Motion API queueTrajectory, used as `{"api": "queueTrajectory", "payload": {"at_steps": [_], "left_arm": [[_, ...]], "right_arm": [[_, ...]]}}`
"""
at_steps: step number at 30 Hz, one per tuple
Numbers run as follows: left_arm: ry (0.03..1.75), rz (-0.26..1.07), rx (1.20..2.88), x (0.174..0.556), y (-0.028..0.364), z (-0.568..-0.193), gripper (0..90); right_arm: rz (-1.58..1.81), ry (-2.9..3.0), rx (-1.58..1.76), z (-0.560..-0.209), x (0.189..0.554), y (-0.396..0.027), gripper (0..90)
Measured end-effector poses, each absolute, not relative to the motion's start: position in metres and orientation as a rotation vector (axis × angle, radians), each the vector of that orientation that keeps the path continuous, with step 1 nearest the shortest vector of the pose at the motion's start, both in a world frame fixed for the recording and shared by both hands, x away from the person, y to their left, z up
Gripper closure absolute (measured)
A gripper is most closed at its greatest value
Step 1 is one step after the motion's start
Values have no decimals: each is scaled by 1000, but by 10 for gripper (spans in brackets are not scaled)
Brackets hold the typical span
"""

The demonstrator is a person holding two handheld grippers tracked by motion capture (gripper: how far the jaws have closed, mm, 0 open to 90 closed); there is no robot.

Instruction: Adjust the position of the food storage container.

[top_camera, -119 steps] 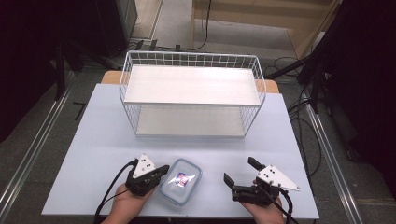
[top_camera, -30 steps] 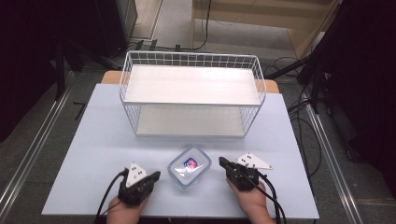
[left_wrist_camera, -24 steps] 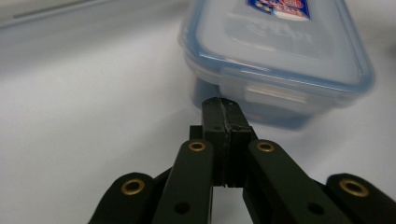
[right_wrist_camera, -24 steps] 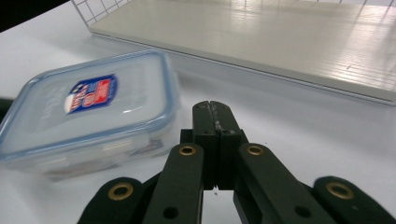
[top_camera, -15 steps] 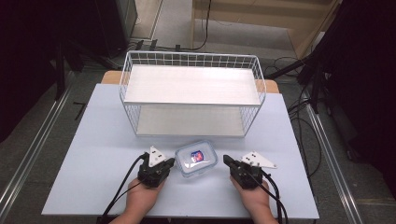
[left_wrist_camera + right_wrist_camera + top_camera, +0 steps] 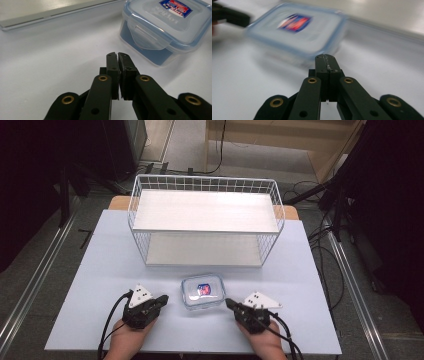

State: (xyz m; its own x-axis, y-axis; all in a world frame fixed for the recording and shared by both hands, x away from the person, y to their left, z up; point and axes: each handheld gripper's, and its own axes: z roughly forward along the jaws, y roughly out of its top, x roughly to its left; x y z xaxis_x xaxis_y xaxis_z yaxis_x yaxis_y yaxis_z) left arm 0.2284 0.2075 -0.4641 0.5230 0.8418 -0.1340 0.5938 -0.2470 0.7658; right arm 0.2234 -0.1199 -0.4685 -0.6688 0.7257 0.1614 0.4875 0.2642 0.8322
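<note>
Box: small clear plastic food box (image 6: 202,291) with a snap-on lid, blue seal rim and a red-and-blue label, lying flat on the pale table (image 6: 100,270) near the person's edge, in front of the white wire rack (image 6: 205,220) and well apart from it.
Position between tools: it sits between the two grippers, touching neither.
Left gripper (image 6: 161,299): jaws pressed together with nothing between them; in the left gripper view the tips (image 6: 117,56) point at bare table just beside the box's near latch flap (image 6: 146,37).
Right gripper (image 6: 230,303): jaws together and empty; in the right gripper view they aim at the box's near wall, which is blurred.
Weight: probably light; what it holds cannot be made out.
Stiffness: walls look rigid, so they should take a squeeze without buckling.
Surface: smooth plastic, likely slippery under hard pads, and it will probably slide on the table when nudged.
Where to grip: across two opposite side walls under the lid rim, or one gripper pushing from each side; the hinged latch flaps are the weak spots and could pop open if pinched.
</note>
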Motion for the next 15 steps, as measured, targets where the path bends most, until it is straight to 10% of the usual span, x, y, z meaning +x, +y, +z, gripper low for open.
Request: {"api": "queueTrajectory", "payload": {"at_steps": [15], "left_arm": [[1136, 366, 2016, 252, 176, -465, 900]], "right_arm": [[1291, 2181, 1221, -475, 273, -116, 900]]}}
